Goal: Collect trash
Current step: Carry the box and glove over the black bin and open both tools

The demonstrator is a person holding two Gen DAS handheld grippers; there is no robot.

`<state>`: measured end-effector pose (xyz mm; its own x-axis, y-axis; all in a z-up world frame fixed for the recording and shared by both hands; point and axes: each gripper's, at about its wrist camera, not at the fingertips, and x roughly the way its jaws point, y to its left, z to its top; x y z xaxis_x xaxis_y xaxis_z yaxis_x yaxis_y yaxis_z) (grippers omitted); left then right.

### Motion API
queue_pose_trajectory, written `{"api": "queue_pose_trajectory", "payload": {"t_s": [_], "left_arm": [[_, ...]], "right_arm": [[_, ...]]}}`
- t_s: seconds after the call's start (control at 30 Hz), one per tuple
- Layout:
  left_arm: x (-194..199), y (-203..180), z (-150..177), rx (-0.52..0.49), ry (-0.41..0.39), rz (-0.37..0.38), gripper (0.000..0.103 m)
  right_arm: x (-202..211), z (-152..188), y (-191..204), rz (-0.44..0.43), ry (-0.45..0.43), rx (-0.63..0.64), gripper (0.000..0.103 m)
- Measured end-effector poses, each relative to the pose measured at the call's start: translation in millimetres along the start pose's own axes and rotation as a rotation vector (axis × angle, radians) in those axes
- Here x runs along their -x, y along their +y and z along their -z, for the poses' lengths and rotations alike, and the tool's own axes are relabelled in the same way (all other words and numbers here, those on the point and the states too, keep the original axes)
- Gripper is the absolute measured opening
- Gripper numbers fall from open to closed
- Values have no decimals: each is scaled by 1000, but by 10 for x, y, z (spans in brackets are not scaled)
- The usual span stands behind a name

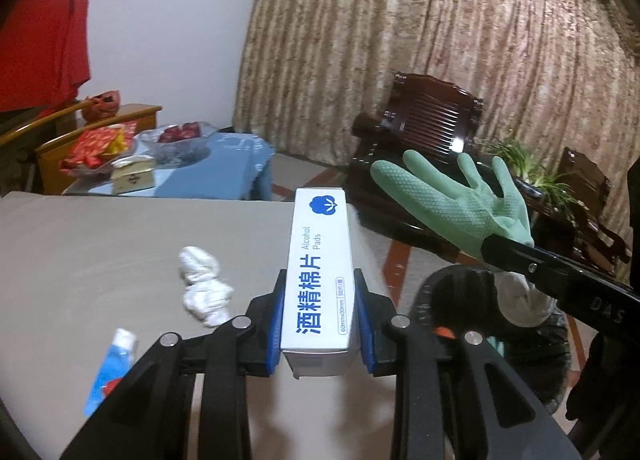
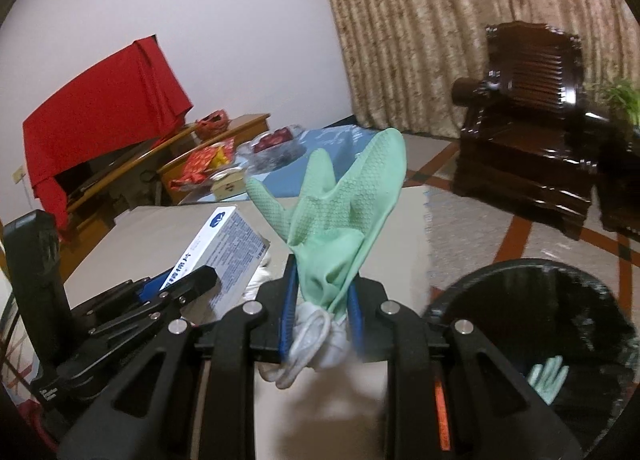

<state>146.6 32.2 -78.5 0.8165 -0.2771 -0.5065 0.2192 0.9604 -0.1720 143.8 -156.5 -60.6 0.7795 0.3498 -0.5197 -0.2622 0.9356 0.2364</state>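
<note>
My left gripper [image 1: 320,320] is shut on a white box of alcohol pads [image 1: 320,272], held upright above the grey table [image 1: 80,252]; the box also shows in the right wrist view [image 2: 228,252]. My right gripper [image 2: 322,308] is shut on a green rubber glove [image 2: 340,216] with a white cuff; the glove also shows in the left wrist view [image 1: 452,200], above a black trash bin [image 1: 520,324]. The bin [image 2: 540,300] holds another green glove [image 2: 548,378]. A crumpled white tissue [image 1: 204,286] and a blue-and-white tube [image 1: 110,372] lie on the table.
A low table with a blue cloth [image 1: 224,172] carries a glass fruit bowl [image 1: 178,138] and a small box. A dark wooden armchair [image 1: 424,128] and potted plants [image 1: 520,160] stand before the curtains. A red cloth [image 2: 100,108] hangs at the left.
</note>
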Motion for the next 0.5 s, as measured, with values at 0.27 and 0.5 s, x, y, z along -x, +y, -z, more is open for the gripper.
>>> {"api": "queue_pose_trajectory", "payload": {"t_s": [0.27,0.5], "left_arm": [[-96,-542,28,-54,-1,81,30],[-258,-1029,160,-104,43,163,30]], "right_arm": [[449,87,-546,121,-46,-31,22],[688,333,-1040,221,-34,-83,22]]}}
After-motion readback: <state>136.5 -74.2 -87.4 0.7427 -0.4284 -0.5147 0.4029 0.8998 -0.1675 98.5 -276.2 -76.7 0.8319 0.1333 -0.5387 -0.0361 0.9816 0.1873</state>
